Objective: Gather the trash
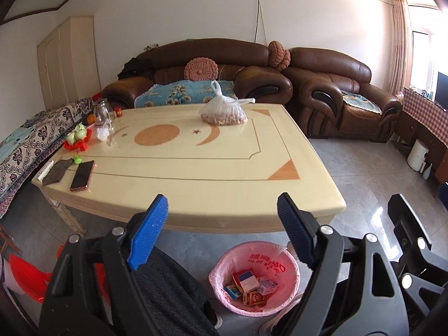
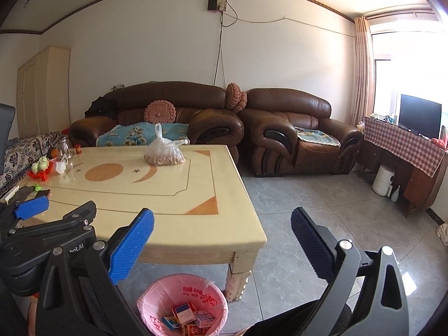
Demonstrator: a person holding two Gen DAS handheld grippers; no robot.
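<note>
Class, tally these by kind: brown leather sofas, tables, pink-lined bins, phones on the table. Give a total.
Brown leather sofas: 2
Table: 1
Pink-lined bin: 1
Phone: 1
Total: 5

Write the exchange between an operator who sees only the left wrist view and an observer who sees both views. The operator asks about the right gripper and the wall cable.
Operator: I see only part of the right gripper's body. Are its jaws holding anything?
Observer: No. The right gripper is open, with nothing between its jaws.
Operator: The wall cable leaves my picture at the top. Where does it end?
Observer: The wall cable runs up to a socket mounted high on the wall, near the ceiling trim.
</note>
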